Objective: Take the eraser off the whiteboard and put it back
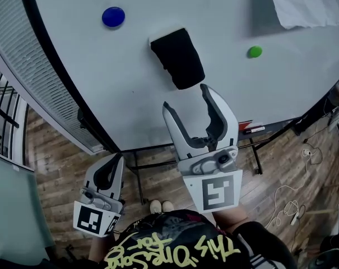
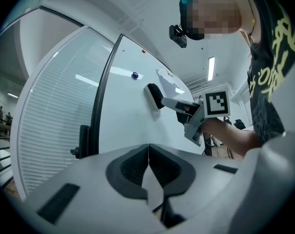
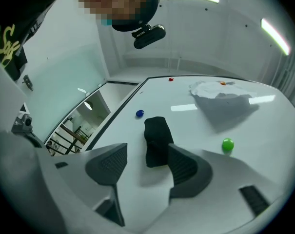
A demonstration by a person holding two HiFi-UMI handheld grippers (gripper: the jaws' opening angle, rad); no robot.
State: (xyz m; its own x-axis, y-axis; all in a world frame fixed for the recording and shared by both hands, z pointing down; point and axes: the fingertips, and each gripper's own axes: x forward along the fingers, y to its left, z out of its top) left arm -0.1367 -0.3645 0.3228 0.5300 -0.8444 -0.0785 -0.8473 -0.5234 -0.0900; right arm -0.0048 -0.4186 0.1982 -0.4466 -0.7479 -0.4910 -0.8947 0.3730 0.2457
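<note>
While your left gripper (image 1: 114,161) hangs low by your side, jaws clenched on nothing, your right gripper (image 1: 187,98) is up at the whiteboard (image 1: 214,10) with jaws spread wide and empty. Just past its tips sits the black eraser (image 1: 177,58), stuck flat on the board, untouched. Further out are a blue magnet (image 1: 113,17), a green magnet (image 1: 254,51) and a sheet of paper (image 1: 303,1). My read: grab, lift-off and return all lie ahead.
</note>
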